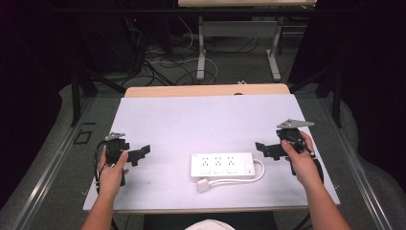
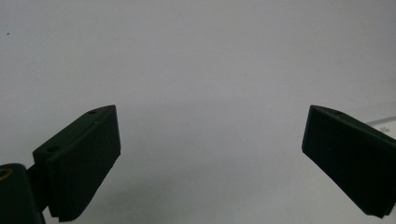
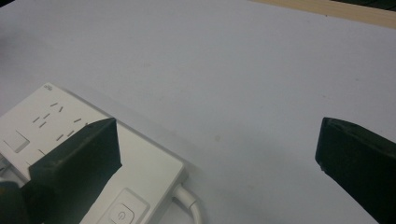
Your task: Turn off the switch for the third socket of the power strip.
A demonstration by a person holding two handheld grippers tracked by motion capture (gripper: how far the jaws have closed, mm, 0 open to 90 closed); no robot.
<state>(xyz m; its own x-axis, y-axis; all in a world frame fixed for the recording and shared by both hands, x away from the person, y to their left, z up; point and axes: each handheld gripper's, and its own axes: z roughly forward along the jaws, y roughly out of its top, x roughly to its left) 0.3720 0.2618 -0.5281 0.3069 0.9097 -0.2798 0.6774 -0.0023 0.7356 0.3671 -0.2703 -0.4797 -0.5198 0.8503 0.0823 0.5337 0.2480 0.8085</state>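
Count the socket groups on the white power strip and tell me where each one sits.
3, in a row along the top face of the power strip: one at its left end, one in the middle, one to the right, next to the switch at the cable end.

Only the power strip (image 1: 222,166) and its looped cord (image 1: 249,178) near the table's (image 1: 201,115) front edge block passage; the far half lies open.

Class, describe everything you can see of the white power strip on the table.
The power strip is a flat white block, plastic by its look, lying face up on the white table top between the two grippers, touched by neither. Its face carries three groups of sockets and, at one end, a square power button. A white cable leaves that end, loops back along the near side and ends in a white plug lying on the table.
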